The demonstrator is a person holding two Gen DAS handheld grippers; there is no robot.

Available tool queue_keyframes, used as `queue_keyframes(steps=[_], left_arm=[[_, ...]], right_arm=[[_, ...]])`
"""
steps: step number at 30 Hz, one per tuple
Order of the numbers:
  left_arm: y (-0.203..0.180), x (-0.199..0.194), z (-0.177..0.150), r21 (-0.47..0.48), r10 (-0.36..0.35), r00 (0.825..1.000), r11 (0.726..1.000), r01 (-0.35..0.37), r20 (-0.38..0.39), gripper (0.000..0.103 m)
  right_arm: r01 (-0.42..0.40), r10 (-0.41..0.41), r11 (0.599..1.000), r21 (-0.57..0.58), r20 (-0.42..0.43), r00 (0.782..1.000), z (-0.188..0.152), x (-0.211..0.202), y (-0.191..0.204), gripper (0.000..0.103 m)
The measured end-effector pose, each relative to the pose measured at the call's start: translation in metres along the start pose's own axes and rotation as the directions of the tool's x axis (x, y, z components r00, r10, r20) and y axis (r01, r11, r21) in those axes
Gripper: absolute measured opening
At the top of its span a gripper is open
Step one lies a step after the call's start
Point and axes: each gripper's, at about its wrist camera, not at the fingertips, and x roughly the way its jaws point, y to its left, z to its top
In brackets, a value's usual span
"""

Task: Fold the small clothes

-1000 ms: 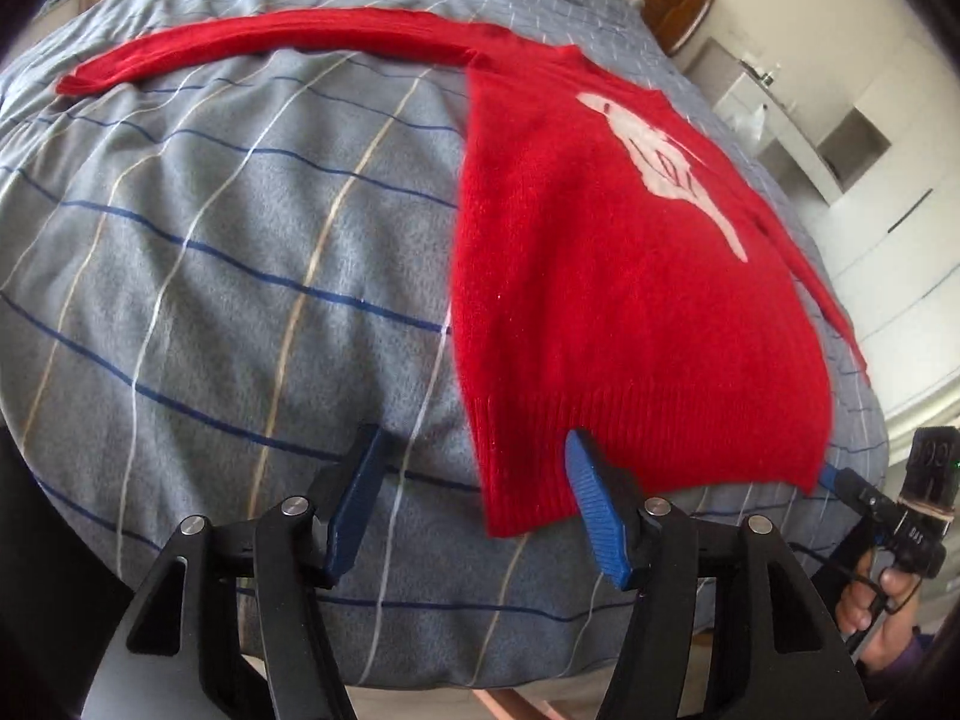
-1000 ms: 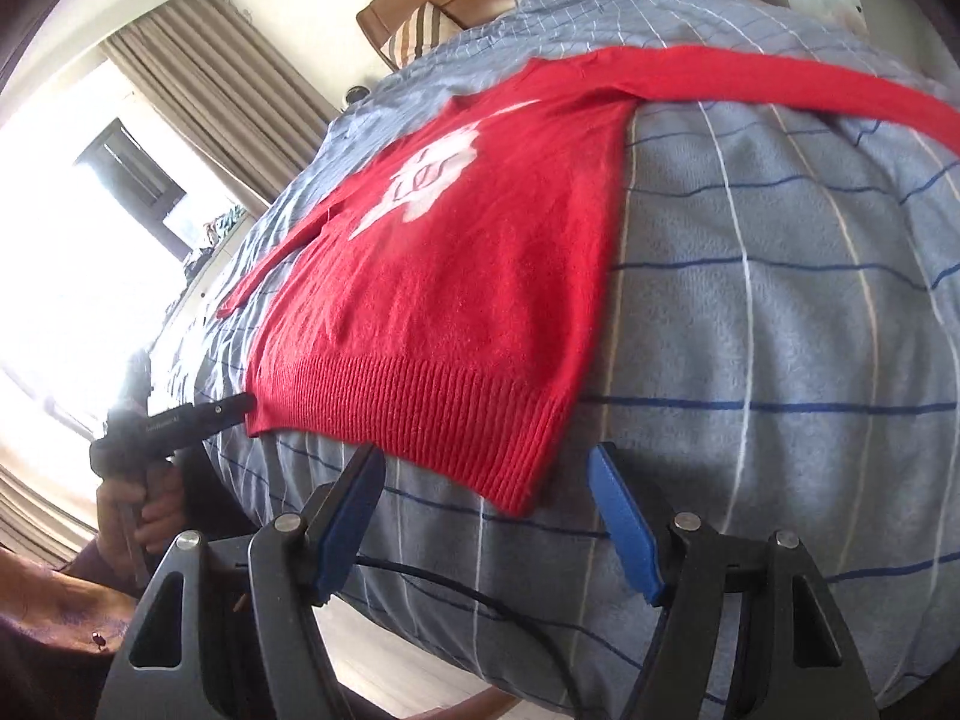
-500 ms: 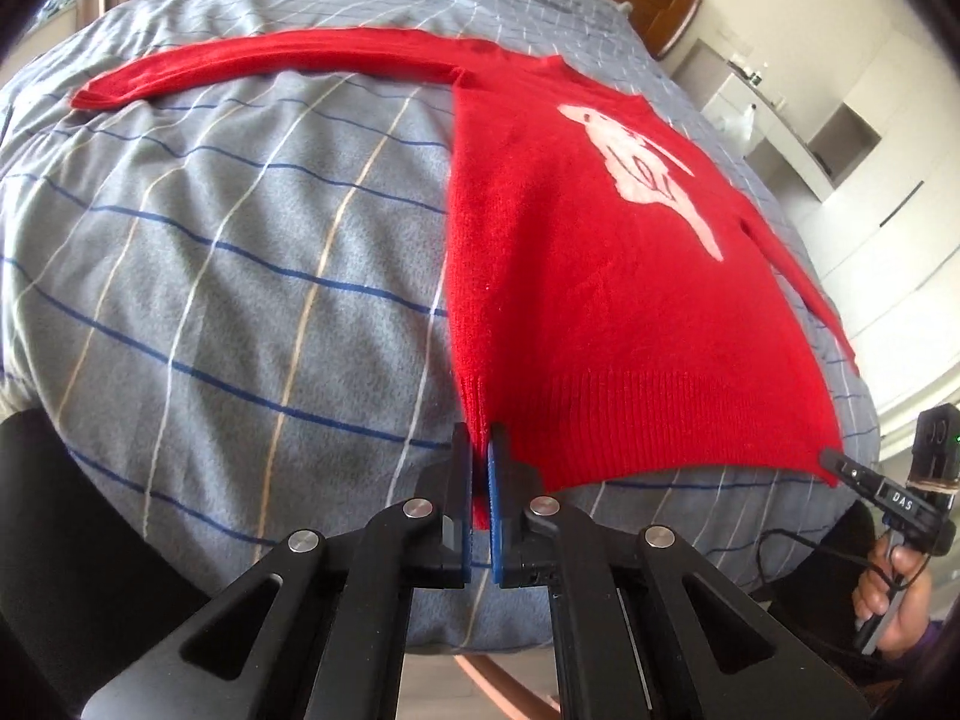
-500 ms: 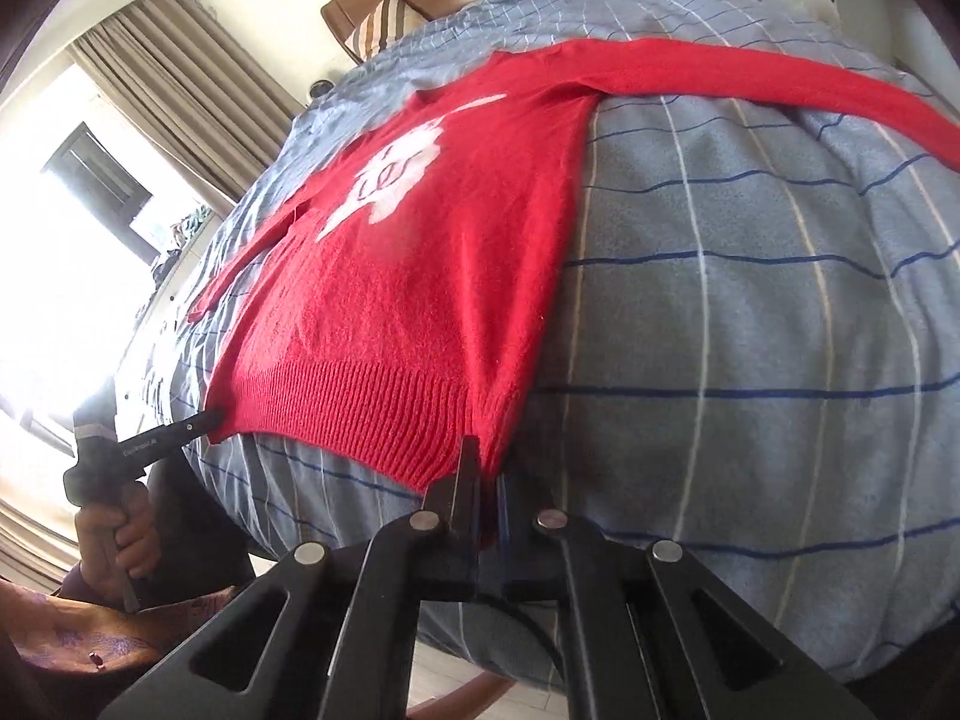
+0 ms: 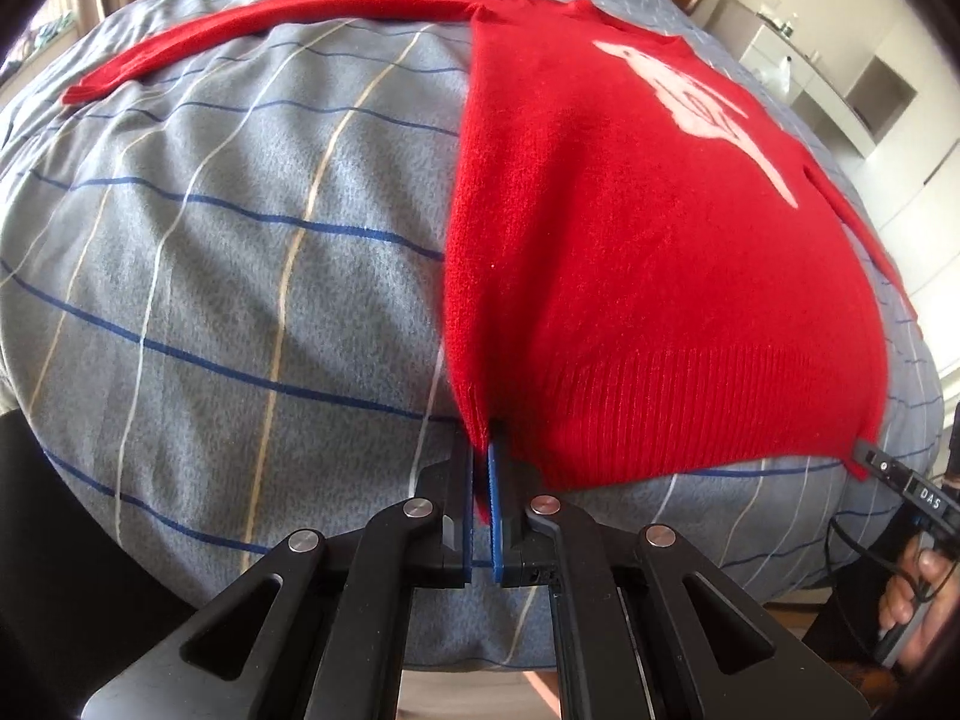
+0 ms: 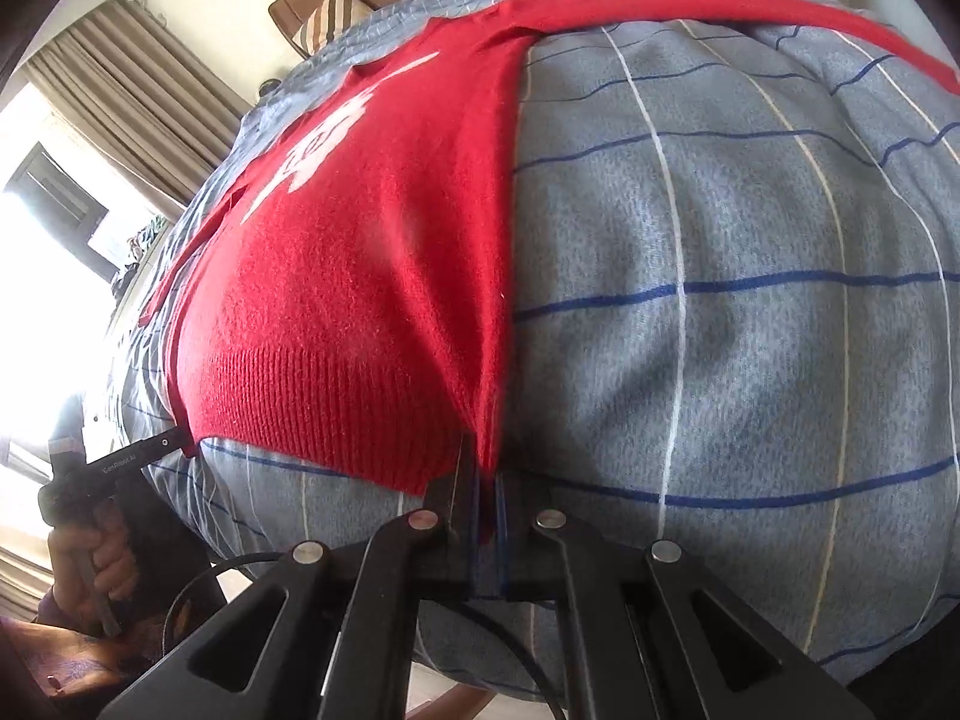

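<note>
Red knit sweater pinched at both hem corners on the bed

The fuzzy red sweater [image 5: 648, 276] with ribbed hem lies flat on the grey checked duvet [image 5: 240, 252]. A second ago both tools were spread; now the left tool [image 5: 480, 474] and right tool [image 6: 485, 480], angled steeply down, each clamp a hem corner, fabric puckering.

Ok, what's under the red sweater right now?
The red sweater lies flat on the grey checked duvet, both bottom corners pinched by the left gripper and right gripper. Whatever lies beneath its body is covered, though no bulge shows.
</note>
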Motion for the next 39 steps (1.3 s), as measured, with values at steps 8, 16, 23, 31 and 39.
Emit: queue_keyframes(steps=[8,16,23,31,39], left_arm=[[0.001,-0.016,-0.005,-0.020,-0.008,0.999,1.000,0.009,0.035,0.049],[0.008,-0.060,-0.004,-0.028,0.092,0.976,0.996,-0.089,0.200,0.073],[0.014,-0.067,0.038,-0.053,0.168,0.934,0.986,-0.159,0.315,0.079],[0.031,-0.046,0.052,-0.144,0.263,0.887,0.964,-0.224,0.380,0.083],[0.040,-0.038,0.043,-0.167,0.348,0.851,0.937,-0.307,0.394,0.083]], right_arm=[[0.055,-0.055,0.998,-0.031,0.011,0.998,-0.003,-0.013,0.012,0.019],[0.339,-0.325,0.937,-0.086,0.147,0.934,-0.004,-0.065,0.027,0.055],[0.513,-0.470,0.844,-0.161,0.240,0.849,0.015,-0.079,0.040,0.055],[0.579,-0.522,0.800,-0.160,0.290,0.802,0.029,-0.082,0.042,0.055],[0.602,-0.550,0.783,-0.154,0.279,0.787,0.032,-0.075,0.035,0.055]])
